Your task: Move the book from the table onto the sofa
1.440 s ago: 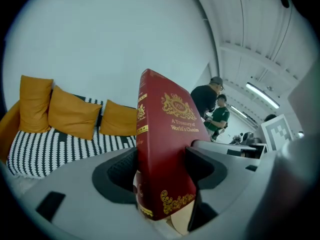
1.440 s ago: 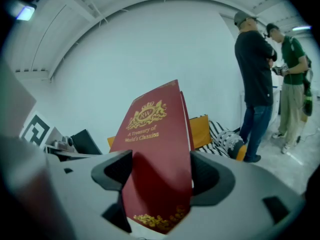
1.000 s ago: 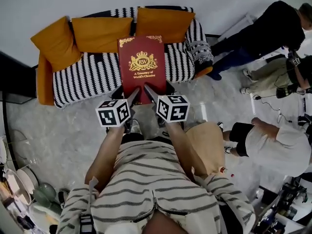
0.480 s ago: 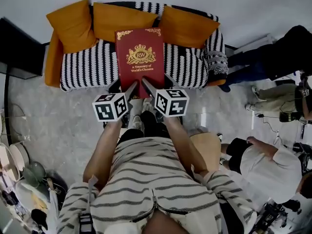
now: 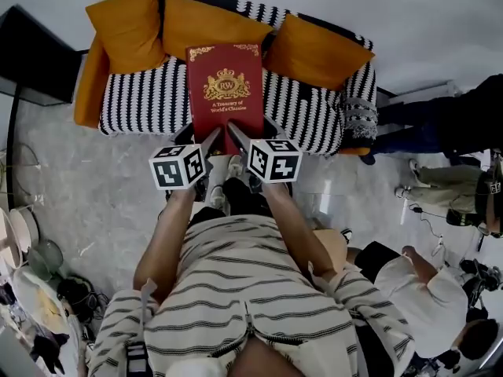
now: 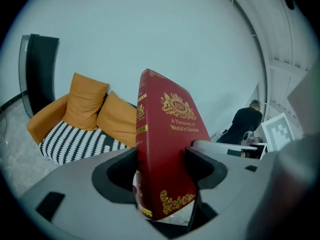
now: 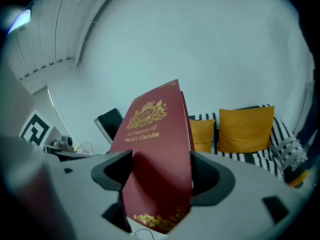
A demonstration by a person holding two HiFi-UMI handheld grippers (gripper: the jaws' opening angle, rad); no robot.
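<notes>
Red book (image 5: 225,93) is held in the air, overlapping the sofa (image 5: 141,104) seat in head view, its long axis running toward the sofa back. Left gripper (image 5: 209,143) and right gripper (image 5: 237,140) each clamp its near end, jaws tight on the covers.

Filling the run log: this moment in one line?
book: held, sofa ahead | left gripper: shut on book | right gripper: shut on book

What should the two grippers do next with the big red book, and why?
Probably lower the book onto the striped seat of the sofa, keeping both grips shut. The left hand-held gripper and the right hand-held gripper each clamp its near edge. It seems to hang in the air in front of the cushions, lined up but not yet set down.
</notes>
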